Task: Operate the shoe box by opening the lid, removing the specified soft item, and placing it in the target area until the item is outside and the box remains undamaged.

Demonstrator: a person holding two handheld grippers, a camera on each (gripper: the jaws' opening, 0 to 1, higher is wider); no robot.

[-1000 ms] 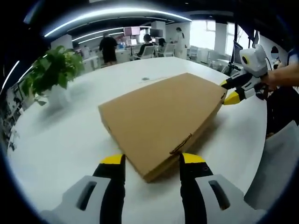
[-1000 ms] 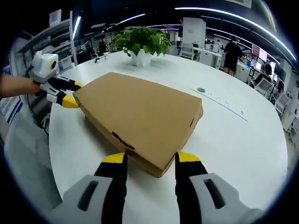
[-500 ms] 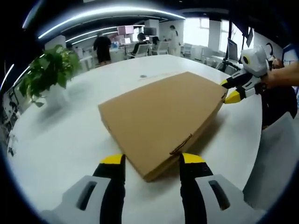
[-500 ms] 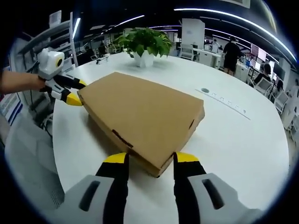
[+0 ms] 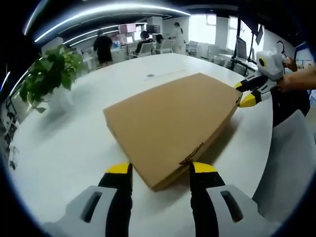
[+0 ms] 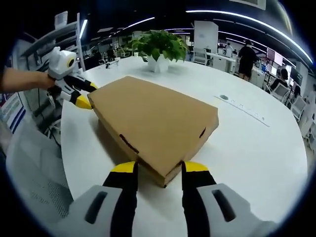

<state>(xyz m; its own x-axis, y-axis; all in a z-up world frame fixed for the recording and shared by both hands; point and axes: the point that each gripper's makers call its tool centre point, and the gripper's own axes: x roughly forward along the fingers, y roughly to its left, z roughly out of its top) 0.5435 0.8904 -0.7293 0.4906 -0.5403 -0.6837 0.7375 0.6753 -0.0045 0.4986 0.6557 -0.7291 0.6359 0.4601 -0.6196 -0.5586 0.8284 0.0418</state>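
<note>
A flat brown cardboard shoe box [image 5: 173, 123] lies on the round white table [image 5: 64, 148] with its lid down. In the left gripper view my left gripper [image 5: 161, 170] has the near corner of the box between its yellow-tipped jaws, both touching the box's sides. My right gripper [image 5: 244, 93] holds the opposite far corner. In the right gripper view the shoe box [image 6: 153, 121] casts a broad shadow on its left side. My right gripper [image 6: 158, 168] pinches its near corner, and my left gripper [image 6: 81, 94] sits at the far left corner. The soft item is hidden inside.
A potted green plant [image 5: 49, 79] stands on the table; the same plant [image 6: 160, 47] is beyond the box in the right gripper view. A socket strip [image 6: 242, 106] is set in the tabletop. People stand at desks far behind. Pale clothing [image 5: 289, 163] lies past the table edge.
My right gripper's jaws have narrowed a little onto the box corner. The shadow under the box has widened. Both views have shifted slightly.
</note>
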